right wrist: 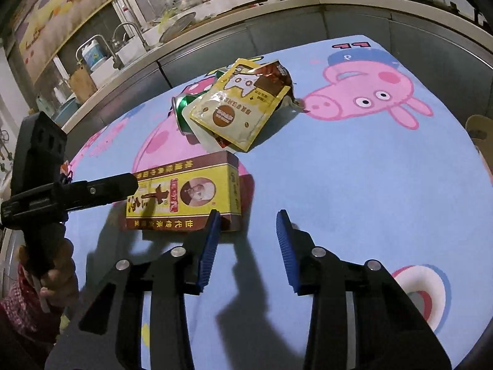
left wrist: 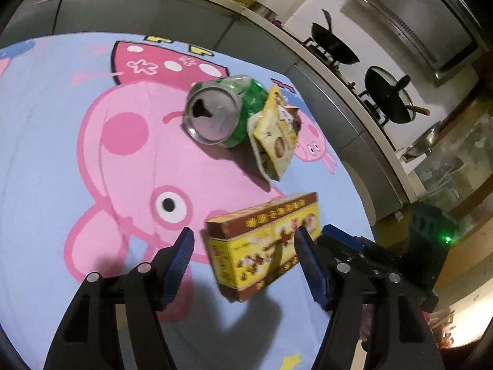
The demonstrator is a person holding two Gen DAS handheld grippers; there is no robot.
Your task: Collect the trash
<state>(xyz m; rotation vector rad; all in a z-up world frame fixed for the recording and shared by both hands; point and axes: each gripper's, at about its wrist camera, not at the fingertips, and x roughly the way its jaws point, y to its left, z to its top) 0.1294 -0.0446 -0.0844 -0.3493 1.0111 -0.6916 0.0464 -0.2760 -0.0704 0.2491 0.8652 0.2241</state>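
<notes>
Kitchen table under a cartoon-pig cloth (right wrist: 354, 185). Yellow box (right wrist: 185, 197) just before crushed green can (left wrist: 222, 114) and snack wrapper (right wrist: 240, 104). Left gripper (left wrist: 243, 262) spread around box, not pressing; right gripper (right wrist: 248, 246) parted, empty, beside box.

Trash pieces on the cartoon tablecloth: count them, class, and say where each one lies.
3. The box lies nearest the grippers; the green can lies behind it; the wrapper leans on the can. More may hide beneath.
</notes>
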